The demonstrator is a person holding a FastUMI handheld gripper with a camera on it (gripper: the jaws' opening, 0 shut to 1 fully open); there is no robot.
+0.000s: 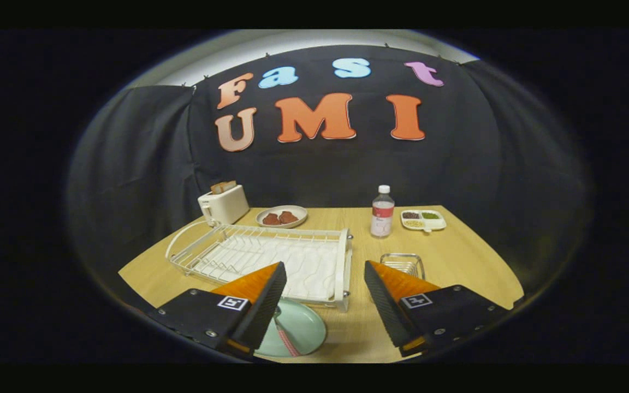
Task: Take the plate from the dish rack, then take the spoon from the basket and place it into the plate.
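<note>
One round plate (298, 330) under open gripper (324, 297).

Bench (456, 256): pale wood-grain surface, smooth and matt. Dish rack (271, 256): white coated wire over a quilted-looking white tray. Plate (306, 327): smooth, faintly glossy mint glaze. Spoon (287, 338): striped handle, shiny bowl. Basket (402, 265): bright metal wire. Bottle (383, 215): clear plastic. Toaster (224, 204): smooth cream casing. The fingers (262, 305), held apart on nothing, have ribbed inner faces.
</note>
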